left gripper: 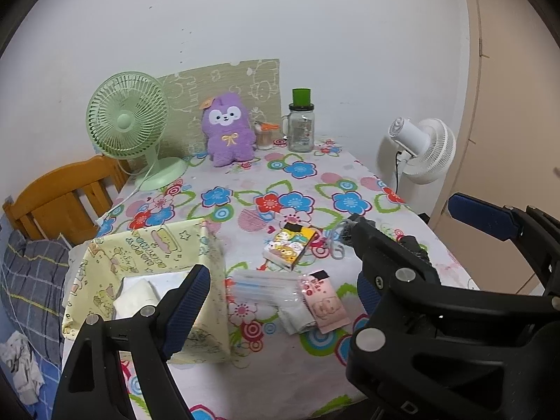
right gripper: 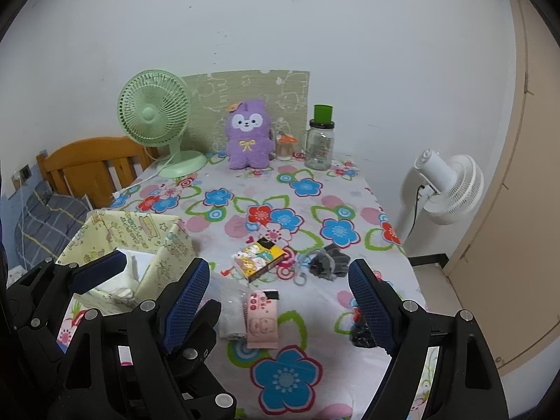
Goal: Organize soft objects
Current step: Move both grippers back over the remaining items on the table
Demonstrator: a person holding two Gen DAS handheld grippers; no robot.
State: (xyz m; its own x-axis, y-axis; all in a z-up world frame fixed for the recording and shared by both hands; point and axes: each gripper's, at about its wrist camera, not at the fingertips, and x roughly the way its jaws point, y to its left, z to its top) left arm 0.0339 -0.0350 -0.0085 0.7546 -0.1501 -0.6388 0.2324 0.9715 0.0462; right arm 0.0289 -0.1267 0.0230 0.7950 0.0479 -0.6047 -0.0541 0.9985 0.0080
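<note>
On the flowered tablecloth (left gripper: 308,189) lie a cartoon-print tissue pack (left gripper: 290,245), a pink tissue pack (left gripper: 327,302), a clear plastic packet (left gripper: 262,287) and a white folded piece (left gripper: 297,315). My left gripper (left gripper: 280,297) hovers open above these, with nothing between its fingers. A yellow fabric box (left gripper: 150,252) with white cloth inside stands at its left finger. My right gripper (right gripper: 280,297) is open and empty over the pink pack (right gripper: 262,322). A grey knitted item (right gripper: 329,260) and a black item (right gripper: 362,336) lie near its right finger. A purple plush (right gripper: 248,136) sits at the back.
A green desk fan (left gripper: 127,122), a glass jar with a green lid (left gripper: 301,126) and a small jar (left gripper: 264,136) stand along the wall. A white fan (right gripper: 448,185) stands off the table's right edge. To the left are a wooden headboard (left gripper: 59,196) and checked bedding (left gripper: 31,273).
</note>
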